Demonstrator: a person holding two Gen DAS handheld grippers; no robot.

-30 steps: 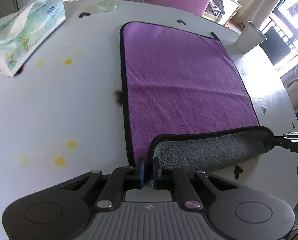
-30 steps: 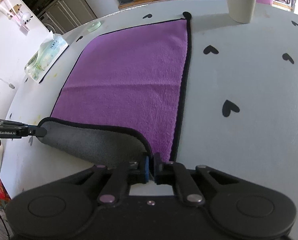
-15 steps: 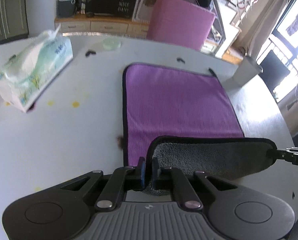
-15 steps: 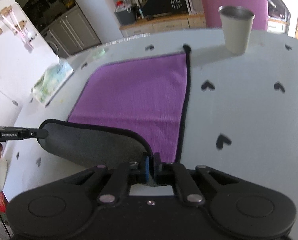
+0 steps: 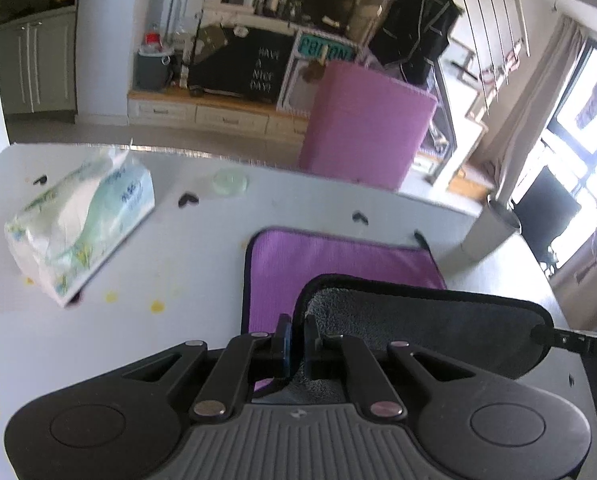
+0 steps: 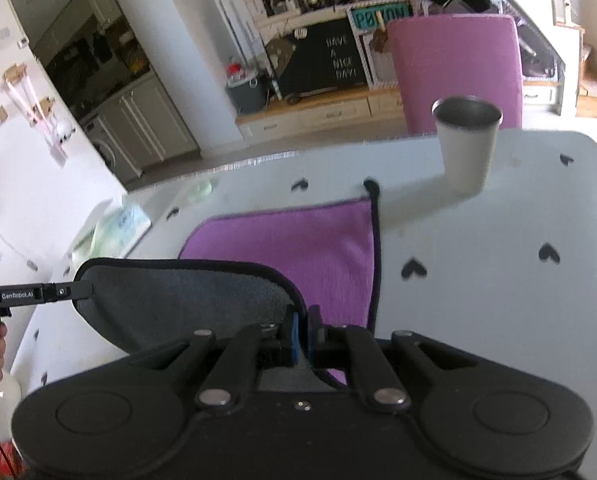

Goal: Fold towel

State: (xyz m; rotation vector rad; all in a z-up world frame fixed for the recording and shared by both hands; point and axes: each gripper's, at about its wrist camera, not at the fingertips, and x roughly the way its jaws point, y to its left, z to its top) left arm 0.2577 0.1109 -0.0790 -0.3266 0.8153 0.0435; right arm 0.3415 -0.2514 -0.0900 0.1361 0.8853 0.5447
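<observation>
Left gripper [image 5: 295, 344] and right gripper [image 6: 303, 338] each pinch a near corner of the towel [image 5: 338, 264], lifted grey-side-up off the table [image 5: 178, 248] to carry it toward the far edge.

Both near corners of the towel [image 5: 338, 264] now ride higher above the table [image 5: 186, 256] than a second ago, carried by the left gripper [image 5: 294, 340] and right gripper [image 6: 303, 334]. The lifted grey underside [image 6: 186, 300] covers more of the purple face, leaving a shorter strip showing. More of the room beyond the table is in view.
</observation>
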